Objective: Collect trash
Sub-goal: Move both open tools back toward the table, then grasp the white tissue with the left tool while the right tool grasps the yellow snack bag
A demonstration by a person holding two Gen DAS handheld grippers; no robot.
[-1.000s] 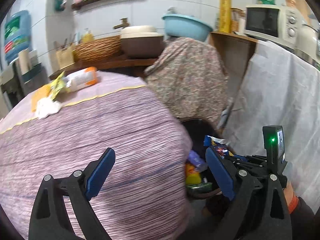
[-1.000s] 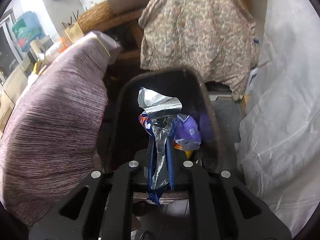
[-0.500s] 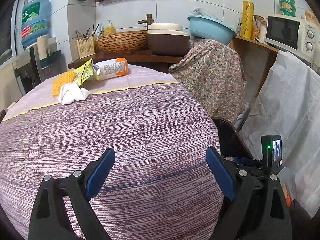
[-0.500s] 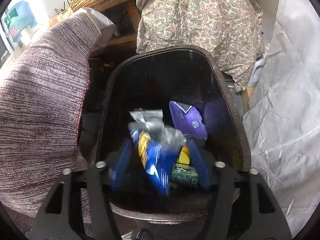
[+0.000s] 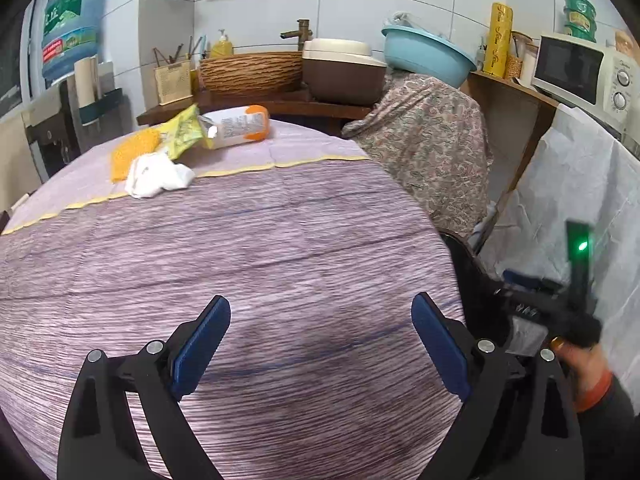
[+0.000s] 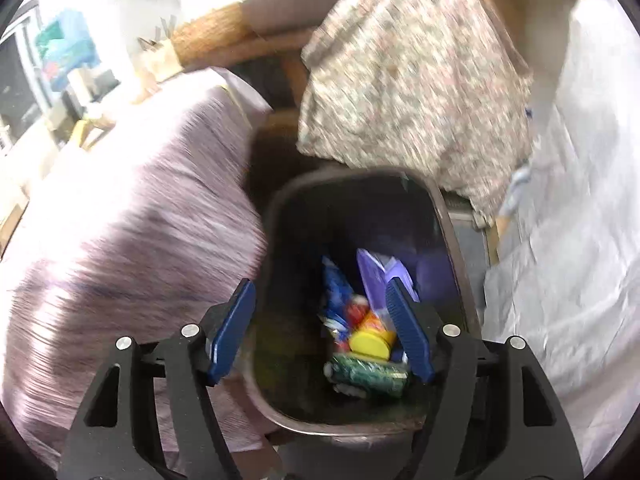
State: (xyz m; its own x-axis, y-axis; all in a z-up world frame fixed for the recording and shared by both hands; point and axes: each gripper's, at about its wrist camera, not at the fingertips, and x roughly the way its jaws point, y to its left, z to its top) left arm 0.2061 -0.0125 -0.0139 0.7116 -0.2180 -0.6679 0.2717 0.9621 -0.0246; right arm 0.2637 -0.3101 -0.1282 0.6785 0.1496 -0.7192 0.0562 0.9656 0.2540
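Observation:
My left gripper (image 5: 320, 346) is open and empty above the purple tablecloth (image 5: 248, 264). At the table's far side lie a white crumpled tissue (image 5: 158, 174), a yellow sponge (image 5: 132, 152), a yellow-green wrapper (image 5: 184, 132) and a white bottle with an orange cap (image 5: 238, 126). My right gripper (image 6: 320, 328) is open and empty above the dark bin (image 6: 452, 240), which stands right of the table. Inside it lie a blue wrapper (image 6: 334, 294), a purple packet (image 6: 378, 276), a yellow cap (image 6: 370, 346) and a green can (image 6: 368, 374). The right gripper also shows in the left wrist view (image 5: 548, 308).
A chair draped in floral cloth (image 5: 432, 148) stands behind the bin. White sheeting (image 5: 576, 208) hangs at the right under a microwave (image 5: 580, 72). A counter behind the table holds a basket (image 5: 250, 72), a brown pot (image 5: 342, 74) and a blue basin (image 5: 428, 56).
My right gripper opened and let the blue wrapper drop into the bin, then rose. My left gripper swung left, from the table's edge beside the bin to over the tablecloth.

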